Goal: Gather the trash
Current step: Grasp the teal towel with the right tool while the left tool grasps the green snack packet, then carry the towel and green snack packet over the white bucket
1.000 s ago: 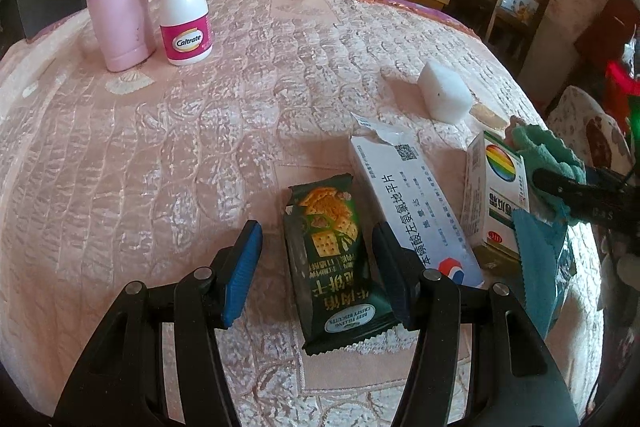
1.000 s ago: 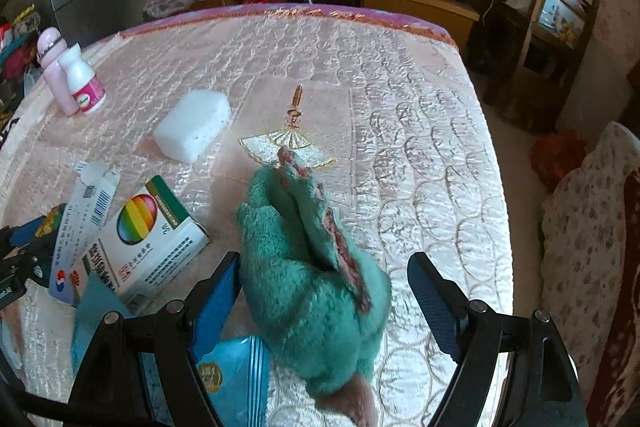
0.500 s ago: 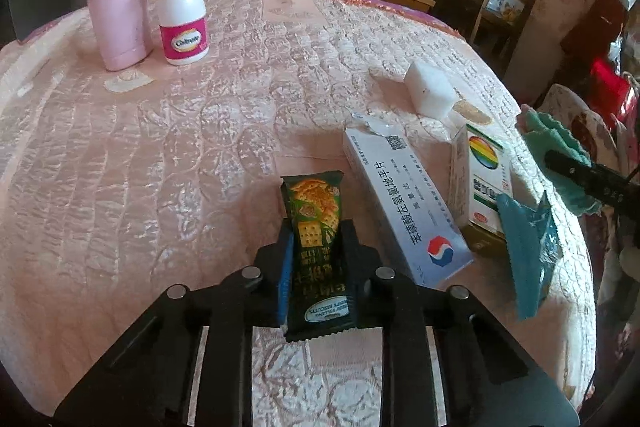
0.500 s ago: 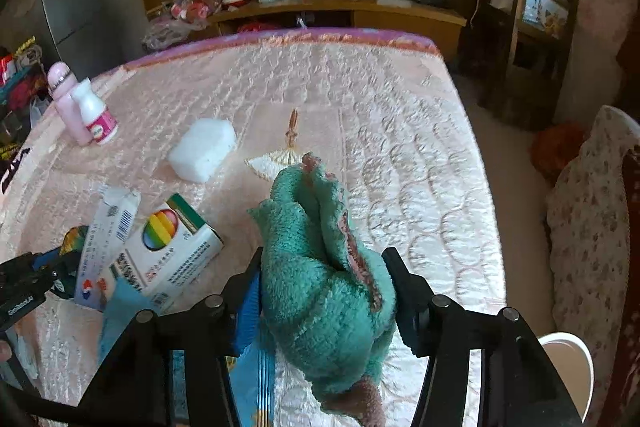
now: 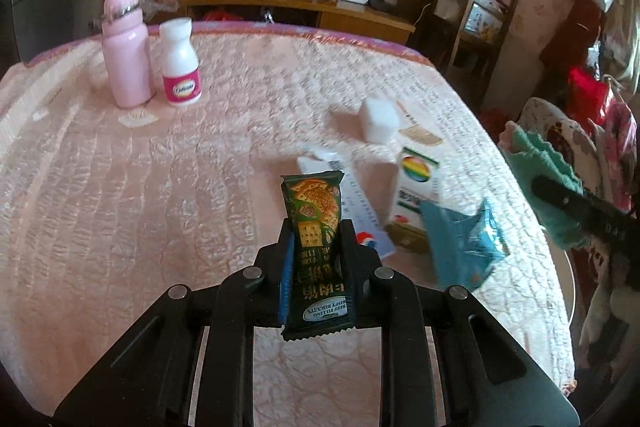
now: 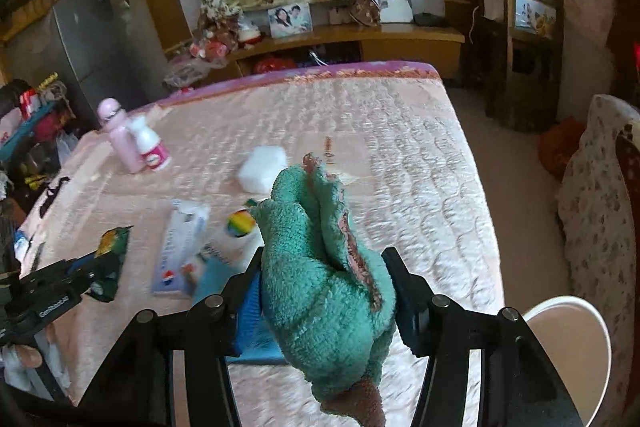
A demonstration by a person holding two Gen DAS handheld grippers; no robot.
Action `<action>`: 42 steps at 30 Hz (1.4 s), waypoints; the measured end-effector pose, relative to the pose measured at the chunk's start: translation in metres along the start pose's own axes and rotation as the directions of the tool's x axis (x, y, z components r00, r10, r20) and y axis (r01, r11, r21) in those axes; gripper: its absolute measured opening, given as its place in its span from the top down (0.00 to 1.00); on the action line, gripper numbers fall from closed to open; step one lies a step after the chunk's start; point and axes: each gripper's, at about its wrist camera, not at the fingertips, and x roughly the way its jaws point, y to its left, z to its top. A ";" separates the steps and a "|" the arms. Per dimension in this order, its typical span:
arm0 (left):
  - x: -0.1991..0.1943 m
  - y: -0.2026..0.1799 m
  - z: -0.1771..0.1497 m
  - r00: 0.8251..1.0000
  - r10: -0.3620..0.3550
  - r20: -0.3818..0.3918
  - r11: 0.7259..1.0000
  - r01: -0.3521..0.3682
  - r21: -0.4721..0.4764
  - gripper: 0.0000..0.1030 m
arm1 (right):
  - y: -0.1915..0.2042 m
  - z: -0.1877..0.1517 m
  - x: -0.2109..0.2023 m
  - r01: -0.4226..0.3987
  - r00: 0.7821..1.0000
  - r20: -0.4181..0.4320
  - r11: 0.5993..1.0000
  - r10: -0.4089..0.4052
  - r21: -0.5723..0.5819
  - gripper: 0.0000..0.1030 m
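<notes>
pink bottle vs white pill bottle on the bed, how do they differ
The pink bottle is taller, with a rounded pink cap and a metal band at its neck; the white pill bottle is shorter and squatter, with a flat white cap. The pink bottle is plain pink all over, while the white pill bottle carries a magenta label band. Both stand upright, side by side, at the far left of the bed.

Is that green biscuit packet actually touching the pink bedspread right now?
Apart. In the left wrist view the left hand-held gripper holds the biscuit packet up, its lower edge hanging clear above the bedspread.
</notes>
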 end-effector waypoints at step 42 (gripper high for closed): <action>-0.080 -0.101 -0.016 0.986 -0.038 0.164 0.982 0.006 0.191 0.82 | 0.020 -0.063 -0.114 -0.041 0.987 0.157 0.997 0.029 0.072 0.47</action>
